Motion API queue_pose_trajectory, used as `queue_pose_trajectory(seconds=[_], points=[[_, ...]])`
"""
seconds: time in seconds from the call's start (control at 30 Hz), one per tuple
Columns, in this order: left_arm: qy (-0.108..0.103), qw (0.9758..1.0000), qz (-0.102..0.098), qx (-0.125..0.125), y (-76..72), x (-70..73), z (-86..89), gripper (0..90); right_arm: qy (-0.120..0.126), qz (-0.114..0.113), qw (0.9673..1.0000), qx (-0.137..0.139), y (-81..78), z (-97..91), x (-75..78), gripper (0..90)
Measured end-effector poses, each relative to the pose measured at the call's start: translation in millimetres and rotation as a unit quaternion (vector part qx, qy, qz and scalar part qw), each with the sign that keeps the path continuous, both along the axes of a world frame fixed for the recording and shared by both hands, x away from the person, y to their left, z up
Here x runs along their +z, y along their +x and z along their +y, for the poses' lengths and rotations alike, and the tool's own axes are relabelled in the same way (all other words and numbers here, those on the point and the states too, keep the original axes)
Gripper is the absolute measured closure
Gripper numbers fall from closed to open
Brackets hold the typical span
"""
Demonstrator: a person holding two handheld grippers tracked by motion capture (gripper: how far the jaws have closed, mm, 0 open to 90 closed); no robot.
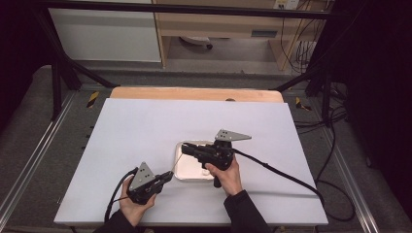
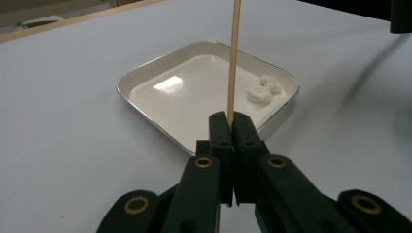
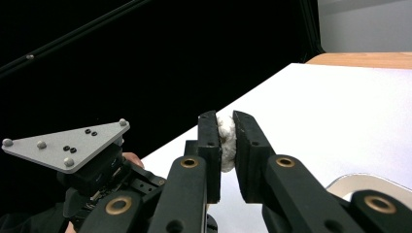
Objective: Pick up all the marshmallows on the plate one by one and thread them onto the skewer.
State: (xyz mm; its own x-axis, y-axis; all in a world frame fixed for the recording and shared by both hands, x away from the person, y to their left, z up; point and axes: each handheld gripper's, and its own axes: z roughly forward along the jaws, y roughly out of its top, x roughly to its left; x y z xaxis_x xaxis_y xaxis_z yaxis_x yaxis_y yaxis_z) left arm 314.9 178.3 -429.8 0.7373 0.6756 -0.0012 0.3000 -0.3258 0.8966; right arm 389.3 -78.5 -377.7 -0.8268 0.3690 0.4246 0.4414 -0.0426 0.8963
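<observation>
Looked like a lab or recording rig, not a home. A white table [image 1: 145,131] with a wood far edge stood inside a black metal frame [image 1: 194,8], with dark curtains at both sides. Cables [image 1: 335,145] trailed over grey carpet [image 1: 29,126], with aluminium rails [image 1: 34,160] alongside. Behind were a plain wooden desk [image 1: 218,24], a wall socket [image 1: 285,4] and hanging wires [image 1: 303,48].
</observation>
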Motion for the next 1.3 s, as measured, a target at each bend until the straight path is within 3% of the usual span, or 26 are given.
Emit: queue_pose_trajectory(seconds=[0.47, 1.3], points=[[0.013, 0.9999, 0.006, -0.006, -0.5, 1.7, -2.2, 89.0, -0.002, -0.011, 0.9999, 0.001, -4.3, 1.9, -3.6, 82.6], [0.013, 0.9999, 0.003, -0.006, 0.0, 2.6, -4.0, 89.0, 0.019, 0.0, 0.9998, -0.001, -6.8, 1.8, -11.6, 82.8]])
